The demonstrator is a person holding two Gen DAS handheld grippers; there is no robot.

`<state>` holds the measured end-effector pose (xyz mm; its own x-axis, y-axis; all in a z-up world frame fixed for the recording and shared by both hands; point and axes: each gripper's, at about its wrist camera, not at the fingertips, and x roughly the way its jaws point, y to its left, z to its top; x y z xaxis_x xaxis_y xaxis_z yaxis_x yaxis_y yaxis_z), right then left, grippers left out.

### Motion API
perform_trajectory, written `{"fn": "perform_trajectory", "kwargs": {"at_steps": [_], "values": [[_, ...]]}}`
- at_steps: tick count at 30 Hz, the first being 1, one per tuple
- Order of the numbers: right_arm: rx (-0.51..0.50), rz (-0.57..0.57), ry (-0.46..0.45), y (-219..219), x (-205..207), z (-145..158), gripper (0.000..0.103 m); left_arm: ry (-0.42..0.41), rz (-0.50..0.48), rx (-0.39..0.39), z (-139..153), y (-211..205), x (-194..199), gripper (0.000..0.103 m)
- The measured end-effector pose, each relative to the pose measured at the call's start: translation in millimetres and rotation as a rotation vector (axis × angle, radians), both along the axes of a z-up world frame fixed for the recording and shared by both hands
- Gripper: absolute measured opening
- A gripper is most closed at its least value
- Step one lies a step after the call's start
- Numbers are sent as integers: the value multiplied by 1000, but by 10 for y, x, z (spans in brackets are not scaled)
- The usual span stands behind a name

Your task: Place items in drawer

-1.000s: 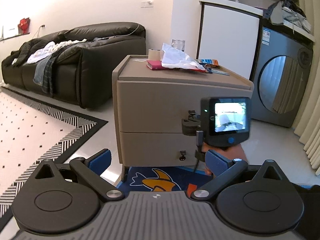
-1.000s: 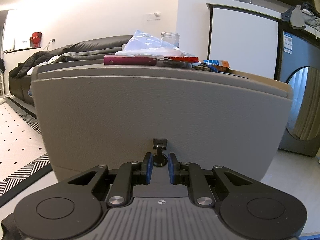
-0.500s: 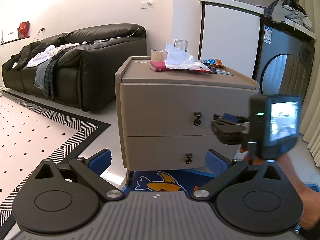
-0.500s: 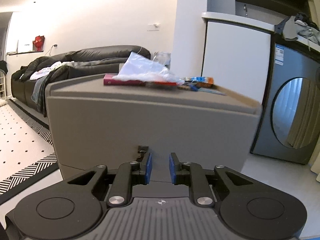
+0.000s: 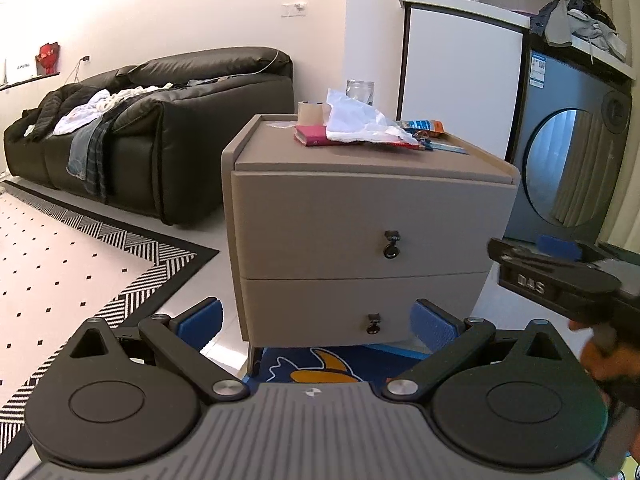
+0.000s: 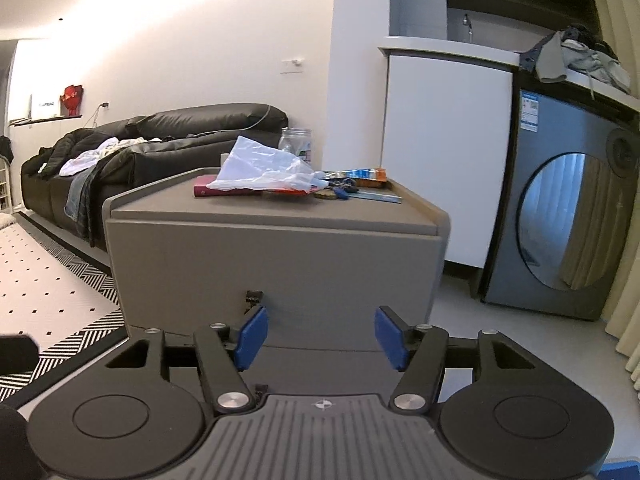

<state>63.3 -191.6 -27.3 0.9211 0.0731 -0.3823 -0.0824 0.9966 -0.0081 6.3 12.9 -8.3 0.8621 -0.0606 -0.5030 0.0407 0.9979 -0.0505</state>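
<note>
Clutter, a maroon book (image 5: 314, 135) and plastic bag (image 5: 360, 122), lies atop the nightstand (image 5: 360, 216); both drawers closed. Left gripper (image 5: 316, 320) and right gripper (image 6: 318, 338) gape wide, empty. Careless reaching could sweep the glass jar (image 5: 360, 92) off.

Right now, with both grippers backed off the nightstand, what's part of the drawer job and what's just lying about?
For the job:
nightstand, its top drawer shut
red book
plastic bag
keys
snack packet
tape roll
glass jar

Just lying about:
sofa with clothes
patterned rug
washing machine
</note>
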Motion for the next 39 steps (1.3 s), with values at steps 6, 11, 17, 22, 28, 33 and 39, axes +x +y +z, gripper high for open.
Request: {"fn": "perform_trajectory", "kwargs": {"at_steps": [6,11,17,22,28,33,39], "values": [[23,-12,17,-86,-133,69,71,-11,-10,0,25,-48,12,103],[45,-10,34,-150,-236,127,75,-15,-17,1,24,-96,25,103],[71,-10,51,-228,-357,192,78,-22,-21,3,31,-149,34,103],[104,-18,43,-280,-404,191,81,-22,-24,7,24,-177,22,103],[93,0,18,-230,-470,209,85,-29,-20,18,41,-182,0,103],[81,2,29,-230,-493,206,86,-30,-15,13,36,-163,4,103],[77,-5,27,-261,-513,223,86,-33,-19,8,12,-187,-10,103]]}}
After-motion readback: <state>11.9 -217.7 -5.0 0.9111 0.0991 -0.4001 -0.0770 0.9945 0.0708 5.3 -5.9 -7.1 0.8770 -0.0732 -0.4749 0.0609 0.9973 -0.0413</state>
